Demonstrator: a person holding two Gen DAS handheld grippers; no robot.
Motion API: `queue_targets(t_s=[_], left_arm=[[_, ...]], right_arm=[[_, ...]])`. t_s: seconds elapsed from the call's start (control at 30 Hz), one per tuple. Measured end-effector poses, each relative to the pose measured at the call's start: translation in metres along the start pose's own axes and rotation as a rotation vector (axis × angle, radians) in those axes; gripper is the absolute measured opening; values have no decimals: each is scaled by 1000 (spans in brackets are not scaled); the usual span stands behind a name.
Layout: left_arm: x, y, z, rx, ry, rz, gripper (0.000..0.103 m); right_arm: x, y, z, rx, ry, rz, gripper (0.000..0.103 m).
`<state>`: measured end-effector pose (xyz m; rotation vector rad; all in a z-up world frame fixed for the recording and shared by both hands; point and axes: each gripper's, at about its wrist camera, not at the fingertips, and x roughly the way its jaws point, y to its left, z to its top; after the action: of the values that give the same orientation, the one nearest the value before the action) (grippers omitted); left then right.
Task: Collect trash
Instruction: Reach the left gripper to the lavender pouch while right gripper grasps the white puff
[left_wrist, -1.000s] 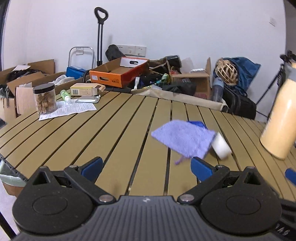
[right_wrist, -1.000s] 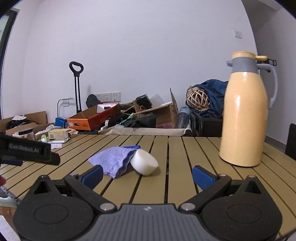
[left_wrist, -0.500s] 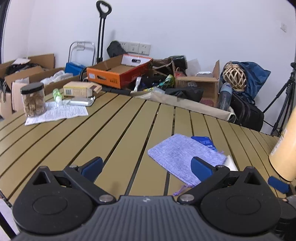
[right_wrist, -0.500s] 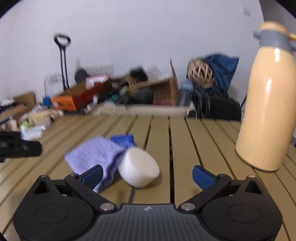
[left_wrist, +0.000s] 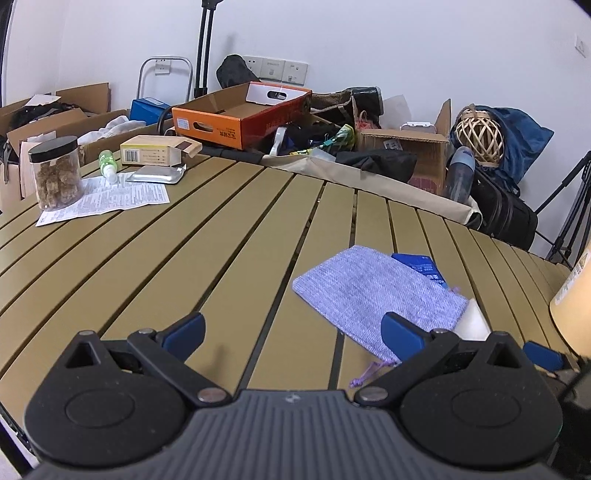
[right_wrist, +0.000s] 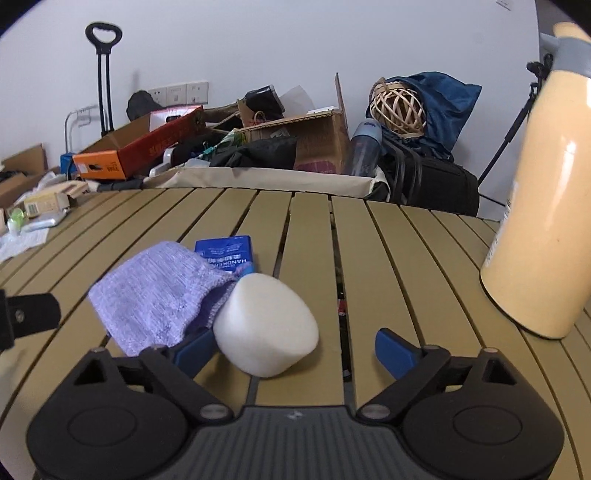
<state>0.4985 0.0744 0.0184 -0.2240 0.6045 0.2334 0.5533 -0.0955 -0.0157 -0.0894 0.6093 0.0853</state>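
Both grippers have closed in on the purple pouch (right_wrist: 155, 291). With the white foam cylinder (right_wrist: 266, 325) between them untouched, the right gripper (right_wrist: 293, 350) jaws are closing from wide; centre them to avoid snagging the pouch. Left gripper (left_wrist: 293, 328) stands wide, empty.

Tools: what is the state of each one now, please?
Left tool: open, holding nothing.
Right tool: closing, white foam piece between its fingers, not yet gripped.

Storage or work room, informal, cluttered. Slatted folding table (left_wrist: 229, 236) before a plain white wall with wall sockets (left_wrist: 282, 70); open cardboard boxes (left_wrist: 240, 114), a hand trolley (right_wrist: 103, 77), a black bag (right_wrist: 432, 188) and a tripod (left_wrist: 570, 206) heaped along the wall.
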Motion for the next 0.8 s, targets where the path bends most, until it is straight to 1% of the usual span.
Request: queue_targets(t_s=[0.1, 0.13, 0.23, 0.27, 0.3, 0.53, 0.7, 0.8], left_arm=[[3, 3, -1, 3, 6, 16, 103], [4, 4, -1, 1, 10, 20, 103], [6, 7, -1, -6, 15, 29, 103], [6, 8, -1, -7, 15, 31, 103], [6, 9, 0, -8, 16, 32, 103], [8, 15, 1, -22, 26, 36, 103], [8, 15, 2, -26, 23, 32, 103], [7, 13, 1, -24, 23, 26, 103]], right_arm=[[5, 7, 3, -29, 3, -15, 83], [5, 8, 4, -31, 0, -11, 81], [6, 10, 7, -34, -7, 9, 73], [7, 10, 7, -32, -5, 18, 61], [8, 9, 7, -23, -2, 28, 54], [5, 1, 6, 29, -10, 68, 51], [-3, -11, 4, 95, -32, 102, 49], [-12, -19, 2, 132, -56, 107, 49]])
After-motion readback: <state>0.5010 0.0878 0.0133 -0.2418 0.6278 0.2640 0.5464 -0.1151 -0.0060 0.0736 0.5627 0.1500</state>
